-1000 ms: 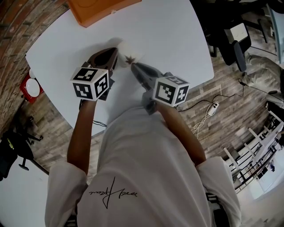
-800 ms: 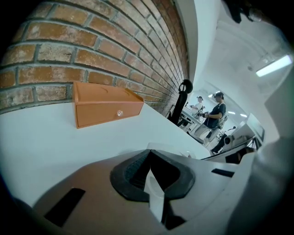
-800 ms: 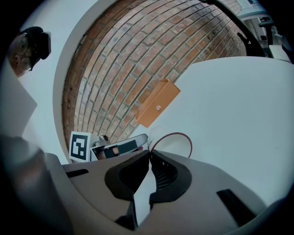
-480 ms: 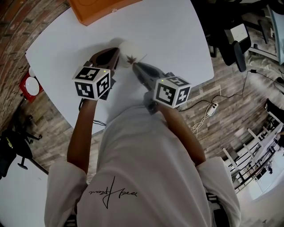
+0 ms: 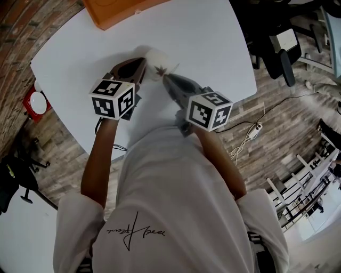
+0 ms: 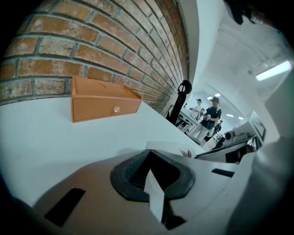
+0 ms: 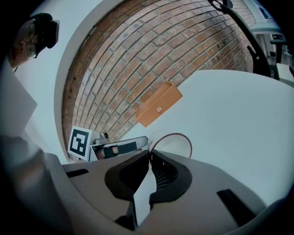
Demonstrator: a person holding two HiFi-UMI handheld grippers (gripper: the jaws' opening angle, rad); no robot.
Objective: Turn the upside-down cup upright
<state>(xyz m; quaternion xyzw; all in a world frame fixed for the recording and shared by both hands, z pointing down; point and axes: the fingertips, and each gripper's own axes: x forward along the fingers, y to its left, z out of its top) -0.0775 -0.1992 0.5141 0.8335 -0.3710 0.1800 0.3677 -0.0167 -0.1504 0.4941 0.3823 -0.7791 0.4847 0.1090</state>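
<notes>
Cup: a white paper cup [image 5: 154,57] with a brown leaf print is on the white desk [image 5: 208,42] between the two grippers' tips. It is tipped over, and the right gripper view looks into its brown-rimmed mouth [image 7: 172,144].
Right gripper: the right gripper [image 5: 167,78] meets the cup on its near side. Its fingers [image 7: 161,167] are clenched, with the cup's rim running straight into the point where their tips meet.
Left gripper: the left gripper [image 5: 140,67] has its tip at the cup's other side. Its fingers [image 6: 133,172] are pressed together at the tips, right against the edge of the cup's wall [image 6: 167,148]. I cannot tell whether they pinch any of it.
Desk: beyond the cup an orange box [image 5: 114,11] sits at the far edge, against a brick wall [image 6: 92,41].
Room: wood-plank floor [image 5: 277,106] surrounds the desk, and two people [image 6: 206,114] stand far off in the left gripper view.
</notes>
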